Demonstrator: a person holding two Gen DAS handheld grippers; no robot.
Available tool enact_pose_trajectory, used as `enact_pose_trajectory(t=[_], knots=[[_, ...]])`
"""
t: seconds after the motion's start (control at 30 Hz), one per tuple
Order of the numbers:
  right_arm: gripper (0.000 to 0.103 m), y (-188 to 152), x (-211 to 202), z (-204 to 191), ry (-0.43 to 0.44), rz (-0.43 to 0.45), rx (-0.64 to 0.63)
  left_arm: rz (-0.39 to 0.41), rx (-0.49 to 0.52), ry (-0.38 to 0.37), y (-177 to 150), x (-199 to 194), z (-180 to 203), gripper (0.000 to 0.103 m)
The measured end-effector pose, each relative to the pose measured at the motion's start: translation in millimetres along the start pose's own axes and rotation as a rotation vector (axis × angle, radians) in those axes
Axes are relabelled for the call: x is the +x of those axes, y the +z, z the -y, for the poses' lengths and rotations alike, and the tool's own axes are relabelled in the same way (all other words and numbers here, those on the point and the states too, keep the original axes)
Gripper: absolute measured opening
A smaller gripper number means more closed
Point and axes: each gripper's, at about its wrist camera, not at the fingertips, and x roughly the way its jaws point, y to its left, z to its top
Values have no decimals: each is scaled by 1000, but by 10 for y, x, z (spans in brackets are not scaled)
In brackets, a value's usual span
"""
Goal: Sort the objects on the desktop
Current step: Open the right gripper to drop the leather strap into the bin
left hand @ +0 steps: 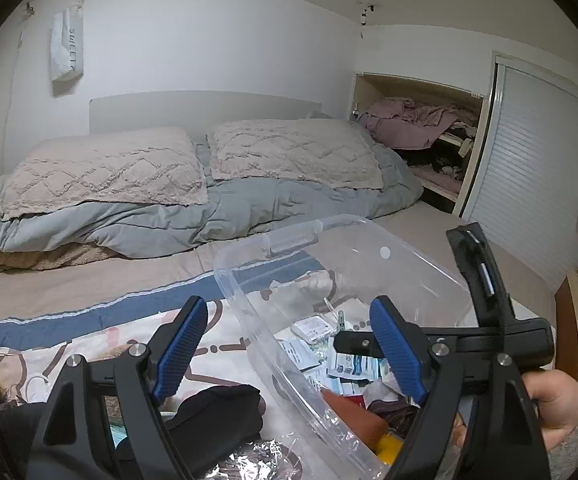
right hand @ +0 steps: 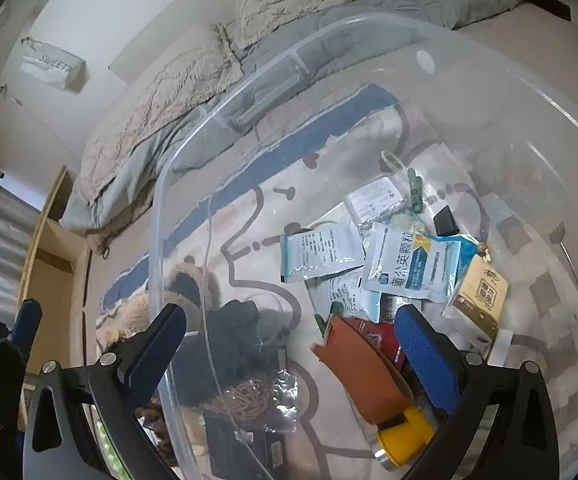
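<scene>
On a bed, a clear bin (right hand: 441, 92) sits on a patterned blanket (left hand: 89, 344), its near rim passing between the spread fingers of both grippers. Left gripper (left hand: 289, 354) straddles the bin's left wall, jaws fairly wide, pads not visibly pressing. Right gripper (right hand: 289, 354), jaws wide and empty, has one finger inside the bin and one outside. Beneath it lie an orange pouch (right hand: 361, 376), a yellow cap (right hand: 403, 436) and white sachets (right hand: 409, 264). Black cloth (left hand: 217, 412) lies outside the wall. Beyond, bare sheet runs to the pillows (left hand: 101, 172).
</scene>
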Motion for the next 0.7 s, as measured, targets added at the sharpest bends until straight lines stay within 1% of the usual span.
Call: enact_pose_trajectory(t=[0.2, 0.37, 0.5, 0.53, 0.57, 0.7], knots=[[103, -14, -92, 76, -11, 19, 1, 4, 1, -8, 14, -66, 35, 84], [103, -50, -259, 84, 6, 53, -3, 8, 7, -15, 40, -129, 95, 84], [103, -88, -466, 29, 13, 130, -23, 13, 12, -11, 61, -209, 130, 85], [103, -102, -521, 8, 12, 147, -34, 14, 10, -8, 66, -226, 131, 87], [103, -112, -563, -11, 8, 160, -45, 17, 7, -4, 72, -245, 134, 92], [103, -203, -739, -138, -52, 220, -124, 33, -2, 3, 104, -351, 141, 92]])
